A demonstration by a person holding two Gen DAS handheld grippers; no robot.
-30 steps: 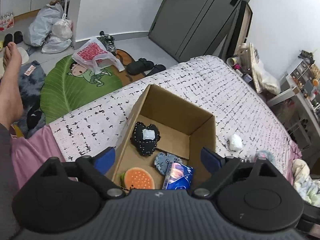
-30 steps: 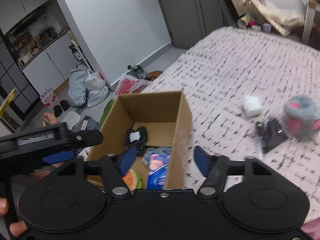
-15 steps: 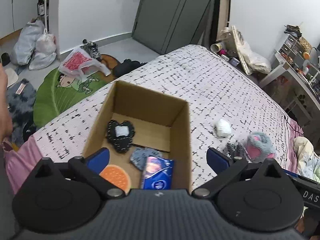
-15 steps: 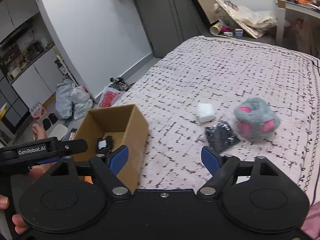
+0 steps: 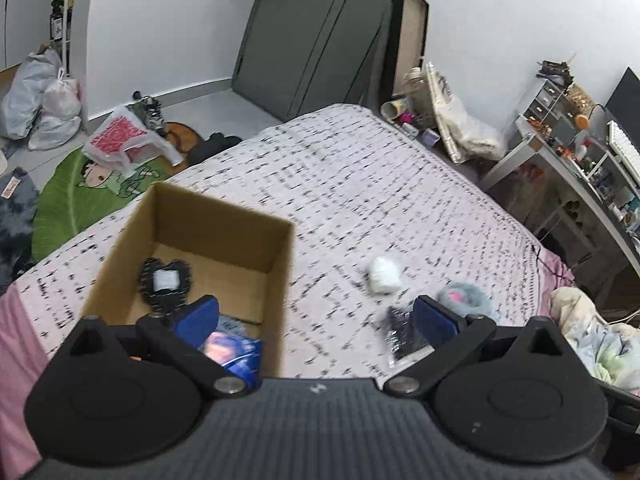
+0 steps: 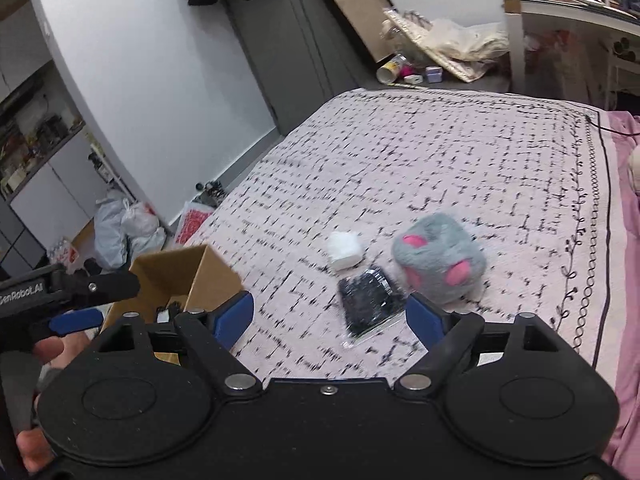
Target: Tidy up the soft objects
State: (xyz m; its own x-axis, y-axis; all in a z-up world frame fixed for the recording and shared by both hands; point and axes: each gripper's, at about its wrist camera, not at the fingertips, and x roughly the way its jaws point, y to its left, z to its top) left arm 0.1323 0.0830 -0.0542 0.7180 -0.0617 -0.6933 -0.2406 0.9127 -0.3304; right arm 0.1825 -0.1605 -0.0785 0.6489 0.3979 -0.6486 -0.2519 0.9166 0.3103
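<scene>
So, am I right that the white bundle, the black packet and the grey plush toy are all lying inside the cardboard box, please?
Not quite: the white bundle, the black packet and the grey plush toy are all lying on the bedspread, outside the cardboard box. The right wrist view shows it.

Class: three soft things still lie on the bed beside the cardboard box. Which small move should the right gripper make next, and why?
Probably lower the right gripper onto the black packet. Its jaws, just opening, stand empty; the packet lies nearest, before the white wad and grey plush, outside the box.
</scene>
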